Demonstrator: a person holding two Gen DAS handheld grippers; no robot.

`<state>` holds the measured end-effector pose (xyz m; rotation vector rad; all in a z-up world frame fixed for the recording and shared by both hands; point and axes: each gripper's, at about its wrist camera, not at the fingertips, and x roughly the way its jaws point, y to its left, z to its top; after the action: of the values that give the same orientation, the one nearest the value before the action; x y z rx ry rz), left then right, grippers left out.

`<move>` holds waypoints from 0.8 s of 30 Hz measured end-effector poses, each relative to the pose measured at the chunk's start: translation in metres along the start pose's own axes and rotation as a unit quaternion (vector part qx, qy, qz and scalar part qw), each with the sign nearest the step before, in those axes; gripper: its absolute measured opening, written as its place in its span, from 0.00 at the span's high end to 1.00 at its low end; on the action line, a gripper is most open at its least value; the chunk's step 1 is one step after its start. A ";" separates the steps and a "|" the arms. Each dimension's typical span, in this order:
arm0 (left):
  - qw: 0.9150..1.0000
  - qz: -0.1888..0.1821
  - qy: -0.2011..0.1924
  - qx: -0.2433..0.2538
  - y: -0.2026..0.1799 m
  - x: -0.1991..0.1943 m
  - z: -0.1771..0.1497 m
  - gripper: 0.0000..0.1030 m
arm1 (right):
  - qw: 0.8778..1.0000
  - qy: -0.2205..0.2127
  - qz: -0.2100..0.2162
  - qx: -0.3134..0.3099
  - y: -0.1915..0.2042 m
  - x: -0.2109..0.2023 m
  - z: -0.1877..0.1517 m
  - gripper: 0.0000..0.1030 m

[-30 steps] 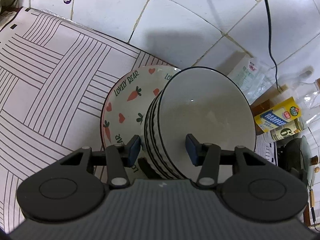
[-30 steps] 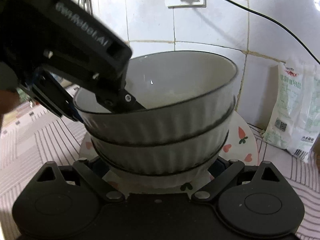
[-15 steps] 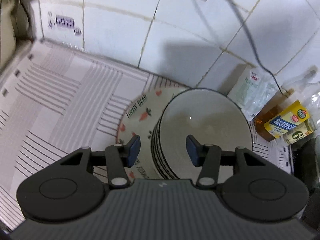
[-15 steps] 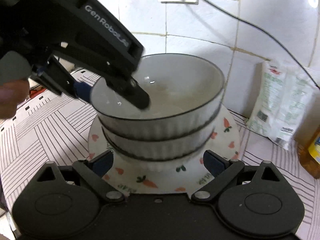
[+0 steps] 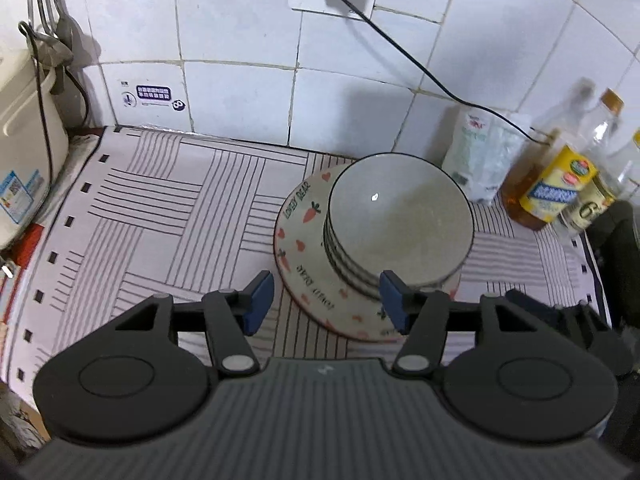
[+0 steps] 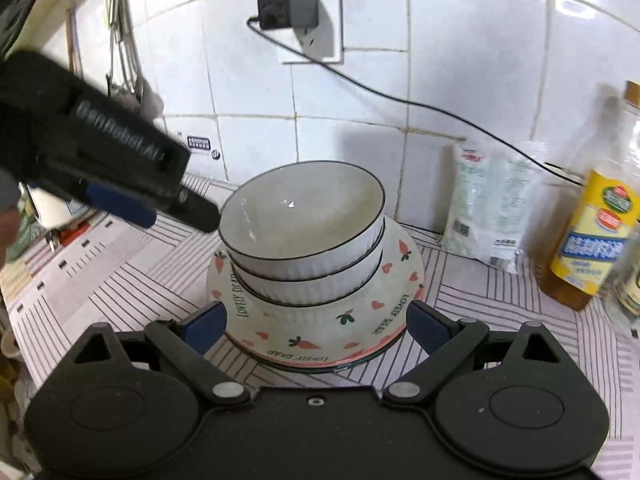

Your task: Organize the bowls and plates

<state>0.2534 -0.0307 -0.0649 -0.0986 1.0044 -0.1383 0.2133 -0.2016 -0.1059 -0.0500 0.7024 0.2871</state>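
Note:
Two white ribbed bowls with dark rims are nested and stand on a carrot-and-heart plate; another plate edge shows under it. In the left wrist view the bowl stack sits on the plate on the striped mat. My left gripper is open and empty, above and in front of the stack; it also shows at the left of the right wrist view. My right gripper is open and empty, its pads on either side of the plate's near edge, apart from it.
A striped mat covers the counter. A white packet and oil and sauce bottles stand at the right by the tiled wall. A white appliance is at the left. A cable runs from a wall socket.
My left gripper has let go of the top bowl's rim and pulled up and back. My right gripper has drawn back from the stack. The bowls and plate stay in place.

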 end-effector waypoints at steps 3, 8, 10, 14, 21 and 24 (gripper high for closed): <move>1.000 0.007 -0.001 0.015 0.000 -0.014 -0.006 0.41 | 1.000 -0.001 -0.009 0.007 0.007 -0.014 -0.001 0.05; 1.000 0.009 -0.001 0.026 0.005 -0.039 -0.015 0.37 | 0.999 0.009 -0.030 0.024 0.012 -0.038 0.000 0.05; 1.000 0.009 -0.002 0.030 0.007 -0.049 -0.018 0.35 | 0.999 0.014 -0.041 0.031 0.014 -0.049 0.000 0.05; 0.999 0.017 -0.010 0.048 0.007 -0.069 -0.028 0.35 | 0.996 0.031 -0.065 0.046 0.019 -0.067 0.001 0.05; 0.998 0.018 -0.023 0.061 0.013 -0.105 -0.051 0.22 | 0.988 0.056 -0.062 0.130 0.015 -0.101 0.002 0.05; 0.997 0.021 -0.027 0.065 0.014 -0.119 -0.061 0.15 | 0.986 0.061 -0.069 0.138 0.018 -0.118 0.003 0.05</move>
<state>0.1398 0.0016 0.0002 0.0378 0.9412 -0.1624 0.1245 -0.2128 -0.0268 0.1491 0.8507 0.0521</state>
